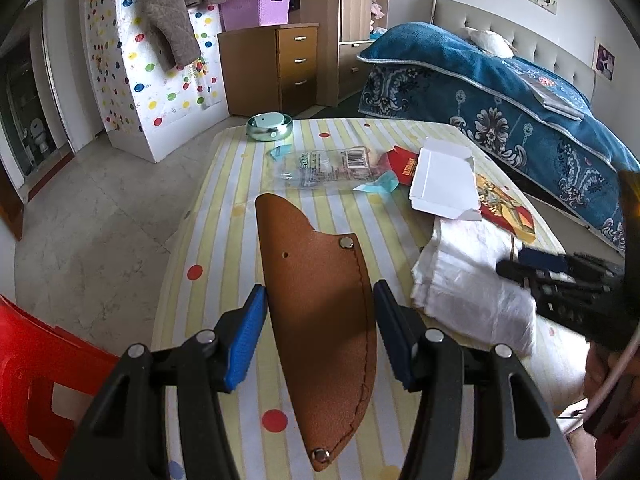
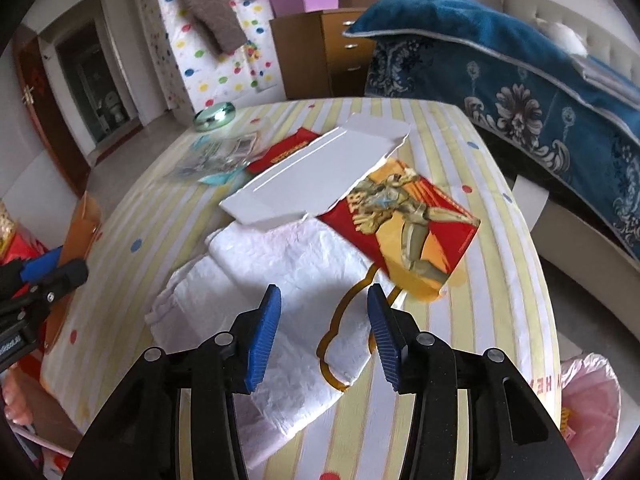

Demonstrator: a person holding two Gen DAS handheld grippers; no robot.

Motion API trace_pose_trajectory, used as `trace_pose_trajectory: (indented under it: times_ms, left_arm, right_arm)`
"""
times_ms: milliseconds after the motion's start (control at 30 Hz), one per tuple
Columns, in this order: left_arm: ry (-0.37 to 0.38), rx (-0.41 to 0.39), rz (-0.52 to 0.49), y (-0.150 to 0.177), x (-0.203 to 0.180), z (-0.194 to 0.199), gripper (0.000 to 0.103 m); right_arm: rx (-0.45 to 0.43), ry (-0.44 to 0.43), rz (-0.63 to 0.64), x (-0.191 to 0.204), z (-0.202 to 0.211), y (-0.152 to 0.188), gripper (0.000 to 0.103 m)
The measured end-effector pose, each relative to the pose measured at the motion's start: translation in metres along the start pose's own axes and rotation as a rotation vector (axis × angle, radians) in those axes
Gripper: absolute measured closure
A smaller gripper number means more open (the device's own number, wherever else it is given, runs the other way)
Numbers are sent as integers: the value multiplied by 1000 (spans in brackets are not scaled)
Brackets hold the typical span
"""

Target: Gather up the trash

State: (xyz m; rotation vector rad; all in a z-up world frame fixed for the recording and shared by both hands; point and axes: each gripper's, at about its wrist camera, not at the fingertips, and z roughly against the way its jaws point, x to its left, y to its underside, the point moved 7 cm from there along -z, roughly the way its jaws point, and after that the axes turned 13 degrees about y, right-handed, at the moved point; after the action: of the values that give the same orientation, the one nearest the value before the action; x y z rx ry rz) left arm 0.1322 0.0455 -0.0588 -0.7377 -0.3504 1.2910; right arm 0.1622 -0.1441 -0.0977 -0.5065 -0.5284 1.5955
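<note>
Both grippers, left (image 1: pixel 320 328) straddling the sheath (image 1: pixel 316 320) and right (image 2: pixel 324 332) over the tissue (image 2: pixel 280 280), were released; I judged closing on the tissue came next.

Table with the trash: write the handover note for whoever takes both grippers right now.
Left gripper: pads either side of the brown leather sheath; I cannot tell if they grip it.
Right gripper: open, empty, over the white crumpled paper.
On the striped table: flattened white box, red picture packet partly under it, clear plastic wrapper and a round tin at the far end.
Done: nothing visibly collected. A pink-lined bin sits off the table's near right corner.
Left: all the paper, box, packet and wrapper.
</note>
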Motion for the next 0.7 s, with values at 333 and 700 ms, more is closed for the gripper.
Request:
trace_pose_trajectory:
  times_ms: [333, 700]
  left_arm:
    - [-8, -13, 3, 11, -4, 16, 50]
    - [-26, -12, 22, 26, -3, 29, 50]
  right_arm:
    - [85, -159, 34, 26, 47, 49, 56]
    - [-20, -10, -1, 37, 30, 37, 22]
